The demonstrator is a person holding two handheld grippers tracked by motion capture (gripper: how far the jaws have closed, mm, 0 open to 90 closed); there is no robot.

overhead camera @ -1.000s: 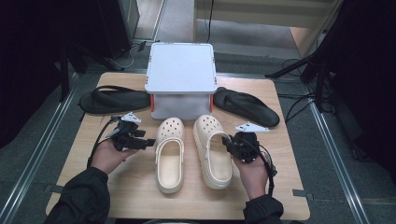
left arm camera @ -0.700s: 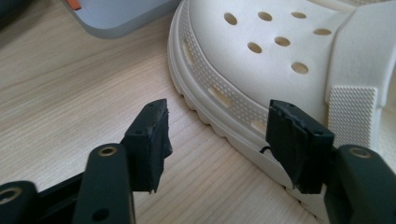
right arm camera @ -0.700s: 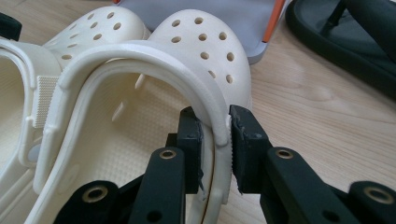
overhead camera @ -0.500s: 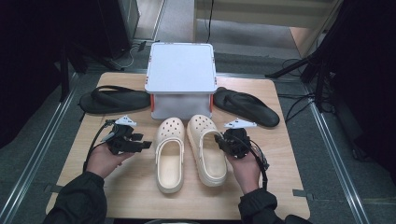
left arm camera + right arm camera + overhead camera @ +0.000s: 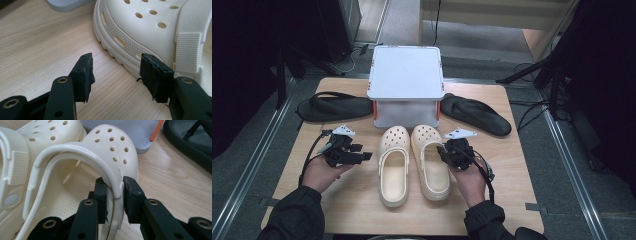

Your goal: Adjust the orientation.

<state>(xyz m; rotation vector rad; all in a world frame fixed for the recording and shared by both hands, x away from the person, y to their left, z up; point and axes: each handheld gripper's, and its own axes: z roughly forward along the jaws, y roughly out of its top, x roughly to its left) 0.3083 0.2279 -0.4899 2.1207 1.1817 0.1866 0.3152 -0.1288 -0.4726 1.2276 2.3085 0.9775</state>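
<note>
Two cream clogs lie side by side, toes toward the far side, on the wooden table (image 5: 512,190). My right gripper (image 5: 445,152) (image 5: 115,192) is shut on the right clog (image 5: 430,160) (image 5: 112,145), pinching its outer side wall and the folded strap. The left clog (image 5: 393,165) (image 5: 150,25) (image 5: 50,132) lies flat, almost touching the right one. My left gripper (image 5: 363,152) (image 5: 116,72) is open just left of the left clog. Its jaws have just been closing a little, with only bare table between them; one fingertip (image 5: 152,75) is close to the sole.
A grey box with a white lid (image 5: 406,75) (image 5: 130,132) (image 5: 65,3) stands right behind the clogs' toes. A black flip-flop (image 5: 334,107) lies at its left, another (image 5: 474,115) (image 5: 190,142) at its right. Bare wood shows toward the near edge and both near corners.
My right gripper has slid the right clog leftward, closing the gap to the left clog. The left hand has stayed in place.
</note>
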